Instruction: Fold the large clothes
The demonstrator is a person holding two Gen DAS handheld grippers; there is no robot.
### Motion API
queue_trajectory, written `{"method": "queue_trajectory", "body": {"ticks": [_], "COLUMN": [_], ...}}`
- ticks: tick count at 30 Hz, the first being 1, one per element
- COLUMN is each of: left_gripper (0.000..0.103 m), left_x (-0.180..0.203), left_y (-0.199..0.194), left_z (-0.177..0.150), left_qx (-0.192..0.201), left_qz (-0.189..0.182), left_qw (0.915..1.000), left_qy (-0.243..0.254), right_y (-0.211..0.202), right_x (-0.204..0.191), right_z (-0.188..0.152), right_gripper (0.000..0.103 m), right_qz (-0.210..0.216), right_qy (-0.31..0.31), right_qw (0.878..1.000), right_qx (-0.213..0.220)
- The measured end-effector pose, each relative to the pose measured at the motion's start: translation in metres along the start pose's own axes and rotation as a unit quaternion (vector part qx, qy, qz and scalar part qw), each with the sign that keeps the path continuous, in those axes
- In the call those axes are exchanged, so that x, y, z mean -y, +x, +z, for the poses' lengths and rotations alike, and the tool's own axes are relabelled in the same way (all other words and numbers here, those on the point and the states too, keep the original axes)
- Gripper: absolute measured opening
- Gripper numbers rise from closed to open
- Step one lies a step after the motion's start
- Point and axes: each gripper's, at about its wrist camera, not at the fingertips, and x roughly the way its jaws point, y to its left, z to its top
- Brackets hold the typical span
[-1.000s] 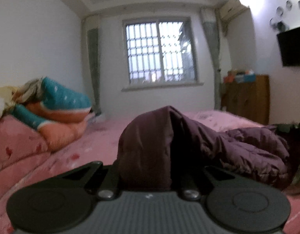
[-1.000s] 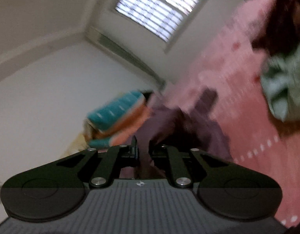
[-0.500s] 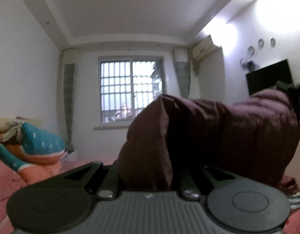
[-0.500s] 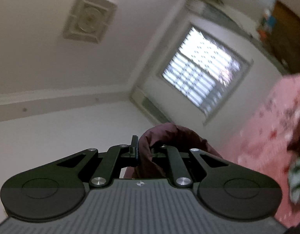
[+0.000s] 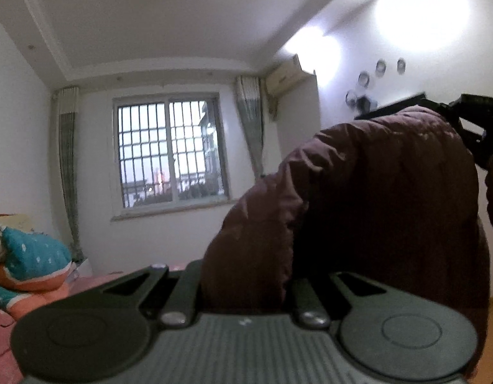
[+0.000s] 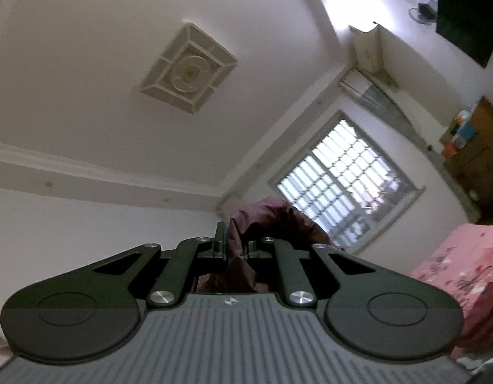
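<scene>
The dark maroon padded jacket [image 5: 374, 198] hangs in the air between the two grippers, held up in front of the room's far wall rather than lying on the bed. In the left wrist view its quilted bulk fills the middle and right of the picture, one end bunched down into the left gripper [image 5: 246, 291], whose fingers are closed tight on the fabric; the cloth hides the fingertips themselves. The jacket's other end rises to the upper right, where the right gripper [image 5: 470, 121] shows as a black shape at the fabric's top corner. In the right wrist view a fold of the same jacket [image 6: 265, 224] is pinched between that gripper's [image 6: 235, 249] fingers, which are all but closed on it, and the camera tilts up toward the ceiling. Behind the jacket stands a barred window [image 5: 171, 152] with pale curtains at each side. A pink bed [image 6: 464, 272] lies low in the picture, with a heap of teal and orange bedding [image 5: 28, 262] at its left. An air conditioner [image 5: 286, 75] sits high in the corner, and a square ceiling fitting [image 6: 188, 67] is overhead.
</scene>
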Motion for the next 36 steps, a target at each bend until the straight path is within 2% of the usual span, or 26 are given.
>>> {"method": "queue_trajectory", "body": {"ticks": [3, 6, 12, 14, 16, 22, 23, 25, 26, 27, 28, 31, 34, 36], "left_gripper": [0.006, 0.007, 0.012, 0.017, 0.028, 0.045, 0.047, 0.059, 0.063, 0.071, 0.078, 0.084, 0.086, 0.086], "left_x": [-0.008, -0.011, -0.031, -0.032, -0.033, -0.043, -0.047, -0.054, -0.057, -0.060, -0.063, -0.072, -0.078, -0.077], "left_y": [0.031, 0.068, 0.162, 0.193, 0.219, 0.274, 0.278, 0.281, 0.281, 0.279, 0.276, 0.255, 0.229, 0.205], "left_z": [-0.014, -0.027, -0.065, -0.081, -0.099, -0.153, -0.160, -0.171, -0.178, -0.181, -0.185, -0.193, -0.195, -0.194], "left_qx": [-0.021, -0.036, -0.071, -0.072, -0.072, -0.117, -0.126, -0.144, -0.156, -0.169, -0.182, -0.194, -0.197, -0.197], "left_qz": [0.014, 0.033, 0.060, 0.066, 0.076, 0.100, 0.104, 0.113, 0.115, 0.116, 0.116, 0.113, 0.121, 0.130], "left_qw": [0.9997, 0.9987, 0.9954, 0.9948, 0.9939, 0.9881, 0.9866, 0.9832, 0.9810, 0.9788, 0.9765, 0.9745, 0.9726, 0.9707], "left_qy": [0.003, 0.018, 0.019, 0.026, 0.033, 0.006, 0.001, -0.004, 0.000, 0.003, 0.006, -0.002, -0.027, -0.044], "right_y": [0.016, 0.036, 0.077, 0.089, 0.100, 0.122, 0.124, 0.127, 0.125, 0.121, 0.123, 0.132, 0.128, 0.123], "right_x": [0.019, 0.034, 0.082, 0.100, 0.118, 0.169, 0.176, 0.191, 0.196, 0.201, 0.202, 0.208, 0.192, 0.179], "right_z": [-0.009, -0.024, -0.061, -0.077, -0.092, -0.130, -0.138, -0.148, -0.151, -0.146, -0.145, -0.141, -0.141, -0.158], "right_gripper": [0.011, 0.011, 0.011, 0.011, 0.011, 0.017, 0.021, 0.035, 0.050, 0.064, 0.066, 0.068, 0.074, 0.083], "right_qz": [-0.034, -0.076, -0.141, -0.164, -0.193, -0.254, -0.262, -0.277, -0.286, -0.294, -0.300, -0.313, -0.325, -0.322], "right_qy": [-0.006, -0.039, -0.052, -0.058, -0.072, -0.073, -0.075, -0.074, -0.073, -0.071, -0.069, -0.060, -0.064, -0.077], "right_qw": [0.999, 0.995, 0.985, 0.980, 0.973, 0.952, 0.948, 0.941, 0.938, 0.935, 0.933, 0.928, 0.922, 0.923], "right_qx": [-0.023, -0.046, -0.087, -0.096, -0.104, -0.153, -0.164, -0.180, -0.184, -0.186, -0.188, -0.192, -0.198, -0.198]}}
